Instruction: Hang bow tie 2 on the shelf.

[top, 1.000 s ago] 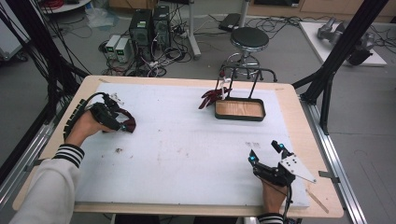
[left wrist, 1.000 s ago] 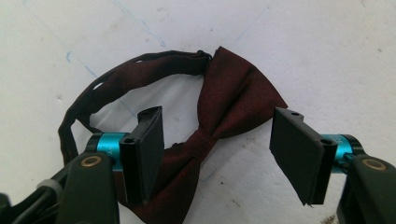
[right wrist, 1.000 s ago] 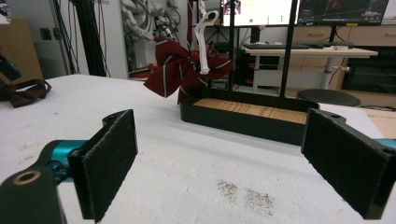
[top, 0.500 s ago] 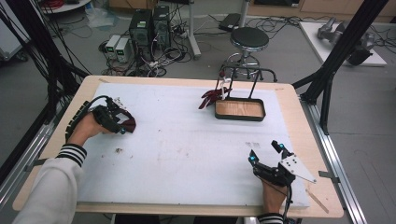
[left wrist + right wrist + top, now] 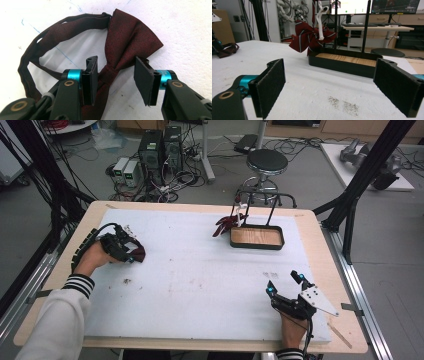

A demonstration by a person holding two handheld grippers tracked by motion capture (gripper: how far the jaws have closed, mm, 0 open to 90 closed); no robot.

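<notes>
**Dark red bow tie straddled by the left gripper's parted jaws**

A white mat is laid over the wooden table. Toward the far right of the mat, a black tray with a wooden floor is seen, with a black rail stand rising above it. A striped red bow tie on a white hanger is hung at the left end of that stand.

At the near right, the right gripper is held low over the mat, its jaws spread wide with nothing between them; in the right gripper view the tray is framed between its pads.

At the far left, the left gripper is placed over a dark red bow tie lying flat on the mat. Its jaws are parted, one on each side of the knot, and no grip is seen. The neck strap is looped away from the knot.
</notes>
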